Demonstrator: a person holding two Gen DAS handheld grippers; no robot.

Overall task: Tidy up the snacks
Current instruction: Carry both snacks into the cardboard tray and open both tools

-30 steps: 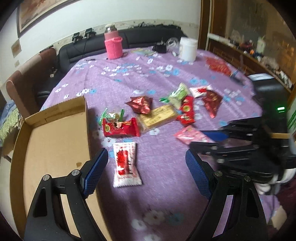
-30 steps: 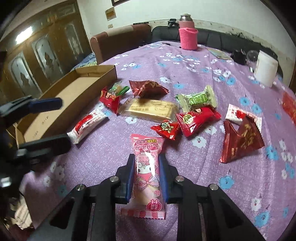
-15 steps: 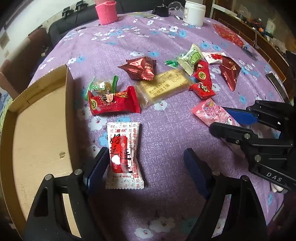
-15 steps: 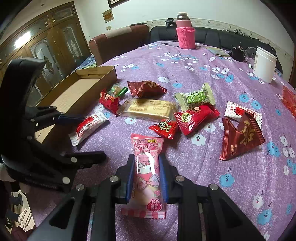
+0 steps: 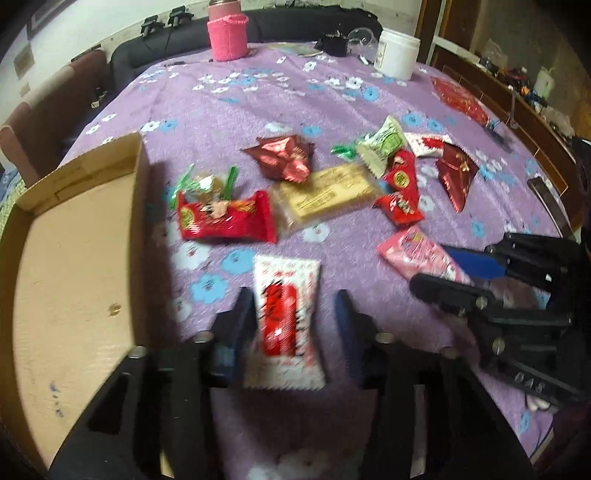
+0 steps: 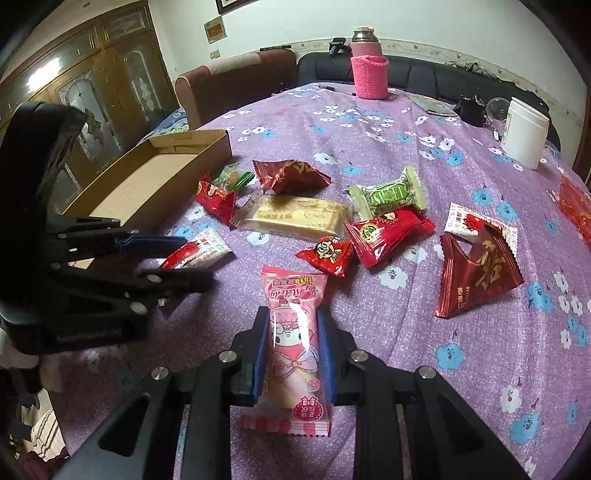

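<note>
My right gripper (image 6: 293, 350) is shut on a pink Hello Kitty snack packet (image 6: 291, 332), which also shows in the left wrist view (image 5: 417, 254). My left gripper (image 5: 293, 325) straddles a white and red snack packet (image 5: 284, 321); its fingers stand close on both sides, with a small gap on the right. That packet also shows in the right wrist view (image 6: 195, 253). An open cardboard box (image 5: 74, 266) lies to the left. Several snacks lie on the purple cloth: a red packet (image 5: 225, 218), a gold bar (image 5: 328, 192), a green packet (image 5: 380, 144).
A pink-sleeved flask (image 5: 226, 33) and a white jar (image 5: 395, 53) stand at the far side of the table. A dark red triangular packet (image 6: 476, 269) lies on the right. A brown chair (image 6: 236, 85) and black sofa (image 6: 443, 85) stand behind the table.
My left gripper has moved forward over the white and red packet and its fingers have closed in around it. The right gripper keeps holding the pink packet in place.
</note>
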